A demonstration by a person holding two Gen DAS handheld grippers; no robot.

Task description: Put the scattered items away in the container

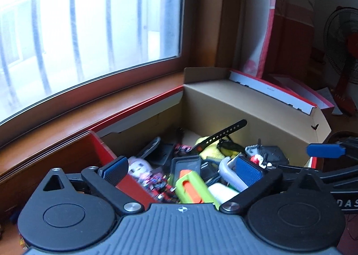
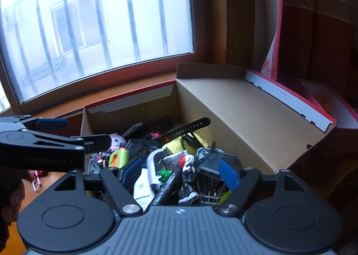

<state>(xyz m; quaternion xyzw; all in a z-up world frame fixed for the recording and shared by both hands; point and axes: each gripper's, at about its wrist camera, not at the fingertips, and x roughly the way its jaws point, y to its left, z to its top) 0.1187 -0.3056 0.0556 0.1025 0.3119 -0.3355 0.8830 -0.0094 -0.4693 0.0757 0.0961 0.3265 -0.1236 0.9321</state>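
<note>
A: Both mine gape, holding nothing: left hand-held gripper (image 1: 181,171), right hand-held gripper (image 2: 177,171), over the box (image 2: 257,107).

B: The items?

A: Piled inside, near end. Stiff green toy (image 1: 193,188) — I'd pinch its middle; yellow plush (image 2: 176,144) squashes.

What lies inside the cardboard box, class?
The box holds a heap: a black strap, yellow plush, green-and-orange toy and grey padlock. Anything underneath is covered.
</note>
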